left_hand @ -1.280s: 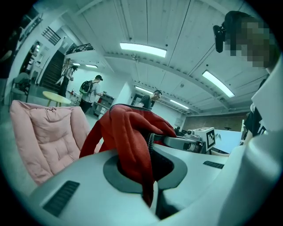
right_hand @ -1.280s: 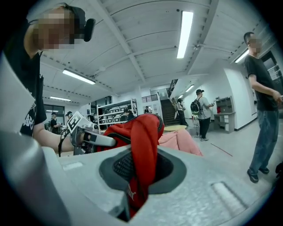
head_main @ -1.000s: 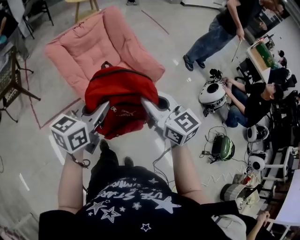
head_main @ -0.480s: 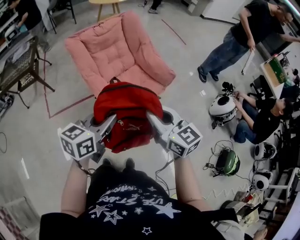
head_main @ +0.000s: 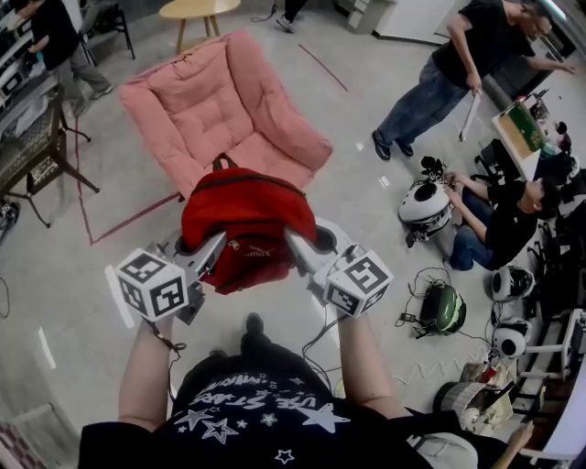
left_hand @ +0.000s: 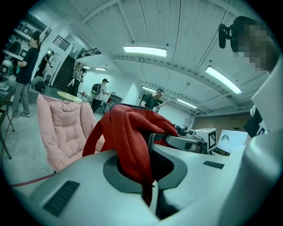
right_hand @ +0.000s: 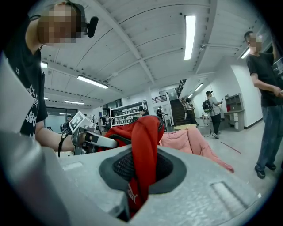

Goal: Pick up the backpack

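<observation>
A red backpack (head_main: 245,223) hangs in the air between my two grippers, in front of the pink armchair (head_main: 215,105) and clear of its seat. My left gripper (head_main: 216,242) is shut on the bag's left side; in the left gripper view a fold of the red backpack (left_hand: 132,150) is pinched between the jaws. At the bag's right side my right gripper (head_main: 295,240) is shut too, with red backpack fabric (right_hand: 143,154) clamped in its jaws. Its black top loop (head_main: 222,162) points toward the chair.
A round wooden table (head_main: 195,9) stands behind the armchair. One person stands at the upper right (head_main: 449,73), another sits on the floor (head_main: 499,229) beside white and green devices (head_main: 427,206) and cables. A dark side table (head_main: 32,151) is at the left.
Both grippers, with the backpack, have drawn back from the armchair toward my body. The bag stays clamped on both sides.
</observation>
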`<state>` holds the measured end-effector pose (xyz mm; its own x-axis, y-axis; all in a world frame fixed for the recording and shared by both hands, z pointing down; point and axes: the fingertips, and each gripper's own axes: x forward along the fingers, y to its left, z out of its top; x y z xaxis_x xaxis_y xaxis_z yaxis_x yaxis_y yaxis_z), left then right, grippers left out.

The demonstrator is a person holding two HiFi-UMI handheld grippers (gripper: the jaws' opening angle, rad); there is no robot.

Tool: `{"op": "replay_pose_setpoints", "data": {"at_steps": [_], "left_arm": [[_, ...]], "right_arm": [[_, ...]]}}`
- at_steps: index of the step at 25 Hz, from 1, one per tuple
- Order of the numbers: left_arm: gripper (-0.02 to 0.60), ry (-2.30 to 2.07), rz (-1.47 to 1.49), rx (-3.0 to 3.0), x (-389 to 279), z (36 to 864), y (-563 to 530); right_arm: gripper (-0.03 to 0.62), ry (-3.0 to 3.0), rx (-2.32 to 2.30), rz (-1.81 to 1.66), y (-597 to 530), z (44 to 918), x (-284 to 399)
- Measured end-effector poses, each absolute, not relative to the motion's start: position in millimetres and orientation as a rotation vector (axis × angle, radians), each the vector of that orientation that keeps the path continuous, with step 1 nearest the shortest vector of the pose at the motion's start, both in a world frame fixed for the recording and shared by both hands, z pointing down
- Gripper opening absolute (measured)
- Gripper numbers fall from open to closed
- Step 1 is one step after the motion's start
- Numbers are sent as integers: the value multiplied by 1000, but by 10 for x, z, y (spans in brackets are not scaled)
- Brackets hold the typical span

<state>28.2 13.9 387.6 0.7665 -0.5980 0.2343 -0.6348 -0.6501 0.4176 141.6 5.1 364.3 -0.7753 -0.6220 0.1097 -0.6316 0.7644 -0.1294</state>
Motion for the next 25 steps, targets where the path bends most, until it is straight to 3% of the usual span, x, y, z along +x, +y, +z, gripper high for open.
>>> {"op": "replay_pose_setpoints", "data": {"at_steps": [25], "left_arm": [[31,-756,157,2528,-447,3895,1524]], "right_arm": [[46,-2816,1191,330,1567,3708,673]]}}
